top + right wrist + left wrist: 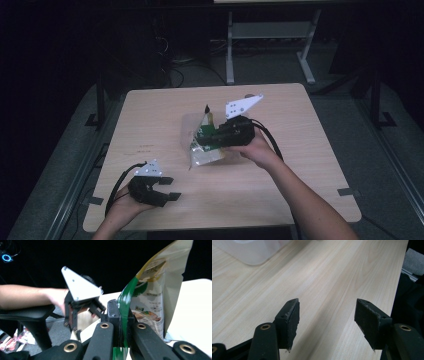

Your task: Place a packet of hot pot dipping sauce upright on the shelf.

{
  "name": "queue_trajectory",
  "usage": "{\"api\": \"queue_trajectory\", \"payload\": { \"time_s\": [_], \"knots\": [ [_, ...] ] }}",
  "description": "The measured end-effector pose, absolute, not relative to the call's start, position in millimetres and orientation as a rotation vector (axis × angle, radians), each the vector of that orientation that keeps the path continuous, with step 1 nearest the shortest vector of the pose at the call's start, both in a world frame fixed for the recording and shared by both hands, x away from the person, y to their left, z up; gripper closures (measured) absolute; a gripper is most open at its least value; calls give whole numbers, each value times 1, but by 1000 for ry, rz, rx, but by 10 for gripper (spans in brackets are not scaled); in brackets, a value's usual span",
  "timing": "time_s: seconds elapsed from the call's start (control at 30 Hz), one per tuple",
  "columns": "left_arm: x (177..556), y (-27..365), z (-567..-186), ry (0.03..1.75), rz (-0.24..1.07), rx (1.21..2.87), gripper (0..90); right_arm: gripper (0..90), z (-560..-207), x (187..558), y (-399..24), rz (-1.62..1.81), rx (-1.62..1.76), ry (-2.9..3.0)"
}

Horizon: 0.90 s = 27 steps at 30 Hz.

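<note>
Pinching snack bag (150, 300) edge-on betw my R gripper (123, 322) pads, L gripper (327, 317) jaws wide w/ nothing betw, well apart from it; risk: thin slick film slips out if tilted.

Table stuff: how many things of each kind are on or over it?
Grippers: 2, the left gripper open, the right gripper shut on the snack bag
Snack bags: 1
Clear plastic tubs: 1
Total: 4
</note>
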<state>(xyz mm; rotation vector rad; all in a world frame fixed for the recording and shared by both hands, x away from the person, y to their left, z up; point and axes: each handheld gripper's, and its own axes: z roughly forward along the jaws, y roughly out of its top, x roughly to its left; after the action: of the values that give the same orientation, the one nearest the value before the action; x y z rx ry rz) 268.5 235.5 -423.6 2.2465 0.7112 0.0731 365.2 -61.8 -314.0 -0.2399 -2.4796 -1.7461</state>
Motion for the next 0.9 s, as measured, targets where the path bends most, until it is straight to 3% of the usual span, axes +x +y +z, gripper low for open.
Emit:
{"api": "queue_trajectory", "payload": {
  "time_s": [0.33,0.63,0.9],
  "knots": [
    [270,238,-425,715,67,2245,353,900,-297,406,-44,-1737,-289,-2530],
    [271,237,-426,707,61,2251,353,900,-315,436,-31,-1662,-396,-2571],
    [270,236,-427,701,49,2259,352,898,-327,439,-20,-1596,-449,-2619]
  ]
}}
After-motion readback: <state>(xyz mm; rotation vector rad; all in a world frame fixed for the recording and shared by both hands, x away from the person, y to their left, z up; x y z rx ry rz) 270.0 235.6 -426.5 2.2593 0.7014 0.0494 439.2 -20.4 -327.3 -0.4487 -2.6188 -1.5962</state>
